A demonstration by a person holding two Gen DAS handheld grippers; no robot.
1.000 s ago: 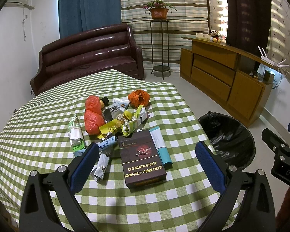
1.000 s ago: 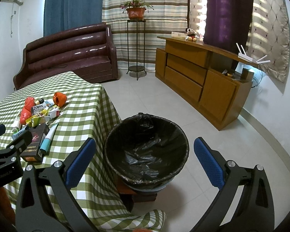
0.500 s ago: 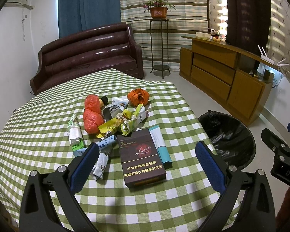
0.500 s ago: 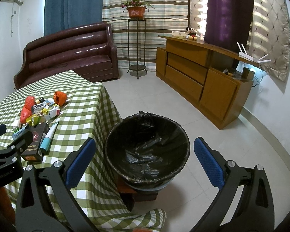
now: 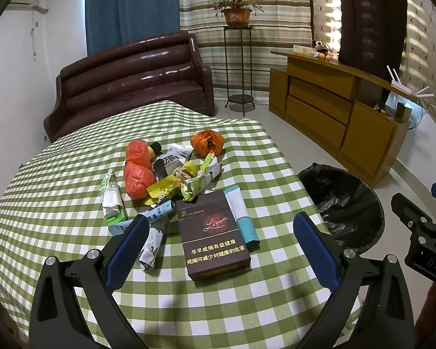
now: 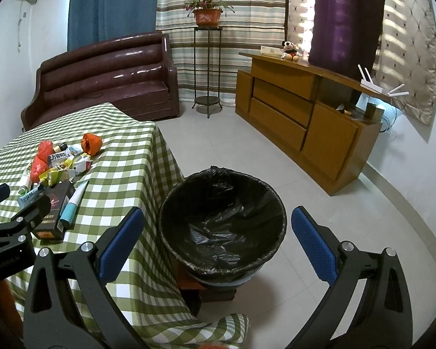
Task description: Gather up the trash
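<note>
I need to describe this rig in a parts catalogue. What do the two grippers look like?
Both match: the left gripper and right gripper have black angular frames with silver screw heads, and fingers faced with textured blue pads. White lettering marks the right gripper's body in the left view. No cables or sleeves show.

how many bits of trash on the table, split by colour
red or orange plastic bags: 3
dark brown cigarette box: 1
white and teal tube: 1
green and white wrapper: 1
mixed yellow, white and blue wrappers: a tangled heap, cannot count
total: 6 plus the heap
</note>
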